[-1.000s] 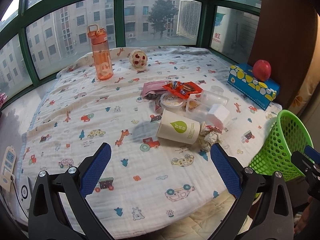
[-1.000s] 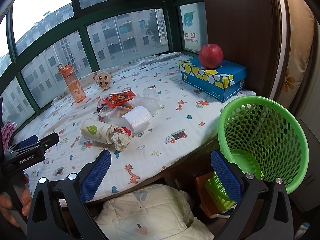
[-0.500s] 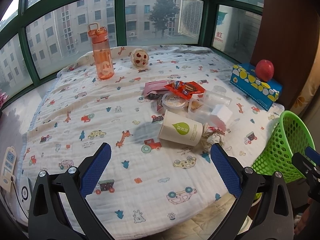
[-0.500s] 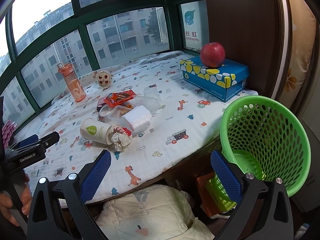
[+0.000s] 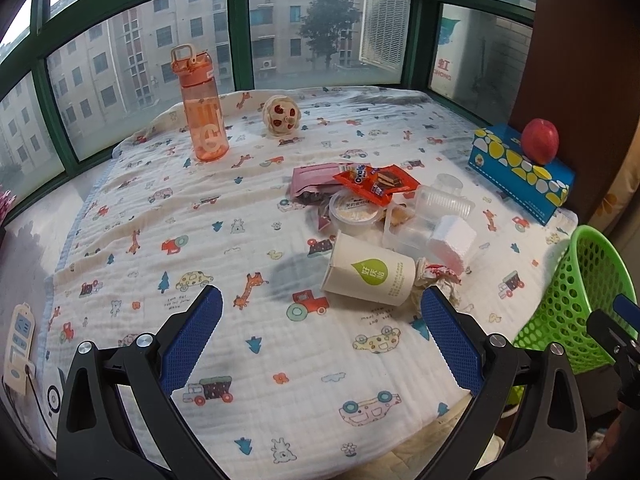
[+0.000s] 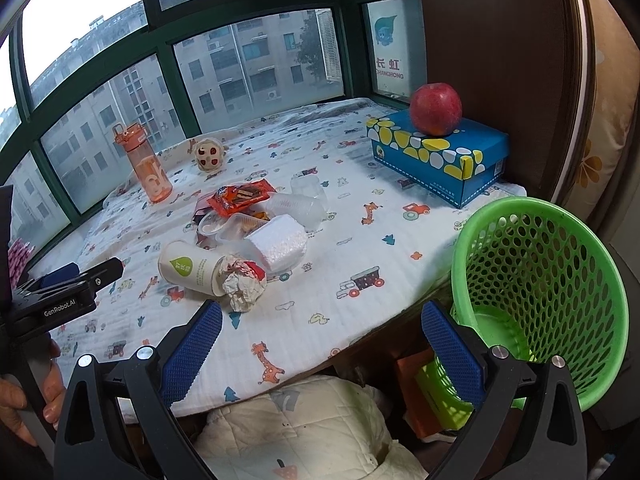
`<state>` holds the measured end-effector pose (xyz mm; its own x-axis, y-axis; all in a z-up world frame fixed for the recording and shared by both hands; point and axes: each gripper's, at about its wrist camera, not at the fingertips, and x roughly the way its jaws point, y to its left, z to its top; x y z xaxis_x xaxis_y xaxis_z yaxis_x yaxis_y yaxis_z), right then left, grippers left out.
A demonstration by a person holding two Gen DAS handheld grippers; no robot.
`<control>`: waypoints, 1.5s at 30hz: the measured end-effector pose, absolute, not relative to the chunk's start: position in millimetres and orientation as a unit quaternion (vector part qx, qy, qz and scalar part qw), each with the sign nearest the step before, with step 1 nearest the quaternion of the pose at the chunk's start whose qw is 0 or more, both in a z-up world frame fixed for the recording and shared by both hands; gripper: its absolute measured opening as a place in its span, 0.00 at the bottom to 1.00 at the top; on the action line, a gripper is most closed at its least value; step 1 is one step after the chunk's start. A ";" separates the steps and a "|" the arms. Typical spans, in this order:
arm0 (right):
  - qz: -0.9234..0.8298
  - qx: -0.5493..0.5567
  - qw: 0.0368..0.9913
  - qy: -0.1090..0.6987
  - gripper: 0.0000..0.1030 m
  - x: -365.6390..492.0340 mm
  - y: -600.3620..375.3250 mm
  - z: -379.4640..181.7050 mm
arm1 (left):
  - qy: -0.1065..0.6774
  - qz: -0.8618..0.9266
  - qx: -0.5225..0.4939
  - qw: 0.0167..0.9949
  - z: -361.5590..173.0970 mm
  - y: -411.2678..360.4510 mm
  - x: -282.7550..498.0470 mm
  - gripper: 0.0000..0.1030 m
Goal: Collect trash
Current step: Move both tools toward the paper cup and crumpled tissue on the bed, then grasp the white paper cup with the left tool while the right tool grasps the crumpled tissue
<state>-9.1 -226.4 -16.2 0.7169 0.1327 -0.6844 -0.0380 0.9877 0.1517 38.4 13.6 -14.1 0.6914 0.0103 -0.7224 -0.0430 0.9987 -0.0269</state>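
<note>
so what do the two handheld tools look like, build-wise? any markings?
Both match: the left tool and the right tool have black skeletal frames with cut-out slots and silver screw heads. Each finger carries a blue pad with a fine knurled texture. Seen from the right wrist, the left tool's black body reads "GenRobot.AI" in white. No cables or sleeves are visible.

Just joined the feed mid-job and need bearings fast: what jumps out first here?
A heap of trash sits mid-blanket: a tipped paper cup with a crumpled wrapper at its mouth, a foam block and an orange snack packet behind. A green mesh basket waits off the right edge. A red apple tops the blue box.
</note>
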 end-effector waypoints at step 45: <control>0.053 0.058 0.907 0.413 0.94 32.3 -222.6 -40.7 | 0.467 -0.073 0.052 0.879 -99.3 -30.0 116.9 0.82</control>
